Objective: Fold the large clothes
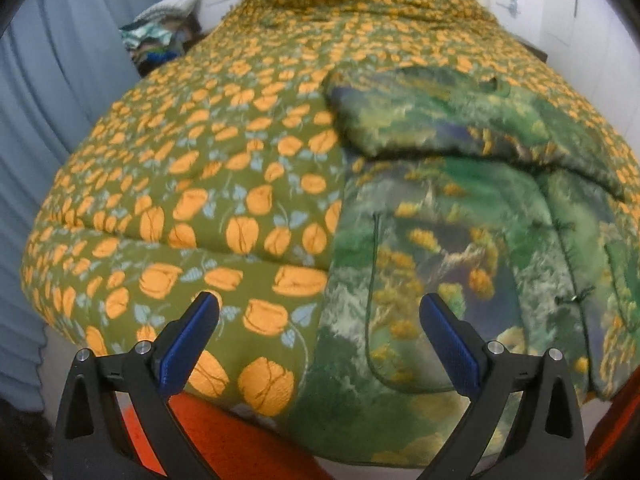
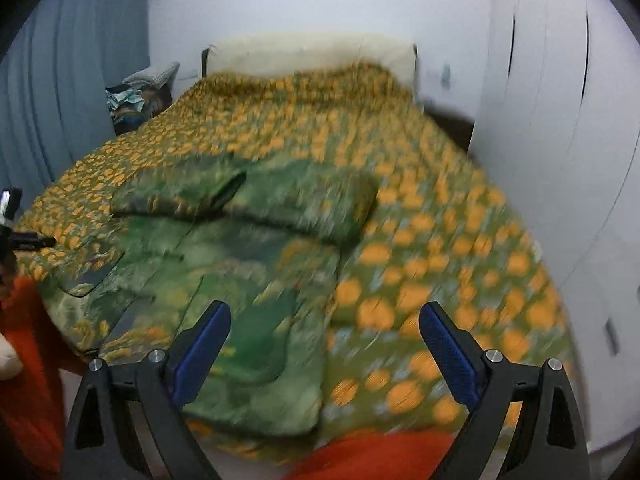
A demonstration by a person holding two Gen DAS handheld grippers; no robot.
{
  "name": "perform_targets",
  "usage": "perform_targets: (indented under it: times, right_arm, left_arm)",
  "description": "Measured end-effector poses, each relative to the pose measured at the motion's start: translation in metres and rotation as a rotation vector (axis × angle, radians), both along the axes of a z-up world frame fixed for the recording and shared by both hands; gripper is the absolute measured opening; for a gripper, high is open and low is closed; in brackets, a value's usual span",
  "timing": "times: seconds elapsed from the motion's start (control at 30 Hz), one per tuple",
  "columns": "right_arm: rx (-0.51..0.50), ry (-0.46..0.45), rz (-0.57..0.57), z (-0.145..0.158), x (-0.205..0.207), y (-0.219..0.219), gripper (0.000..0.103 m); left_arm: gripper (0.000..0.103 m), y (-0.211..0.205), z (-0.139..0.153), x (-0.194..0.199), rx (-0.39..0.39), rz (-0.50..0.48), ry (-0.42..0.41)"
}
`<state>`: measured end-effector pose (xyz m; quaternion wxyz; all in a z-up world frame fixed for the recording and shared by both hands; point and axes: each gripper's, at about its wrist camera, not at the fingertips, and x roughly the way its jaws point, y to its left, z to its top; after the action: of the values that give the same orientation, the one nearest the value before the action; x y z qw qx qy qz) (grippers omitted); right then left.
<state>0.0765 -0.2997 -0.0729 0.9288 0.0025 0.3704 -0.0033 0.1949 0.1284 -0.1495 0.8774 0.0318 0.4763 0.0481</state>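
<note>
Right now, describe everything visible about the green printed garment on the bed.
The green garment lies on the orange-flowered quilt, near the bed's front edge. It looks padded and soft, printed in mottled greens with yellow and blue patches. Its far part is folded back over itself into a thick band; the near part lies flat and spreads to the bed's edge. A dark curved seam like a pocket edge and a cord toggle show. Neither claw touches it.

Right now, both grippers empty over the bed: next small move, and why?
Probably lower both grippers to the near hem of the green jacket. The left gripper and right gripper stand open, holding nothing; the jacket's far part is already folded over, while its near half lies flat on the floral quilt.
</note>
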Motion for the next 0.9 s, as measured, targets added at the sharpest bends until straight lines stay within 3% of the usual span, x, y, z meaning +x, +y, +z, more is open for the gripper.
perform_targets:
  times: [0.2,0.4,0.9]
  right_arm:
    - [0.107,0.139,0.007,-0.042,0.013,0.002,0.094]
    - [0.194,0.213,-0.045,-0.064,0.023,-0.01,0.094]
    - [0.224,0.255,-0.102,-0.082,0.027,-0.022,0.094]
  left_arm:
    - [0.101,0.007,-0.029,0.008,-0.008,0.009,0.079]
    - [0.101,0.003,-0.047,0.004,0.006,0.005,0.121]
    - [0.101,0.002,-0.051,0.004,0.014,0.006,0.141]
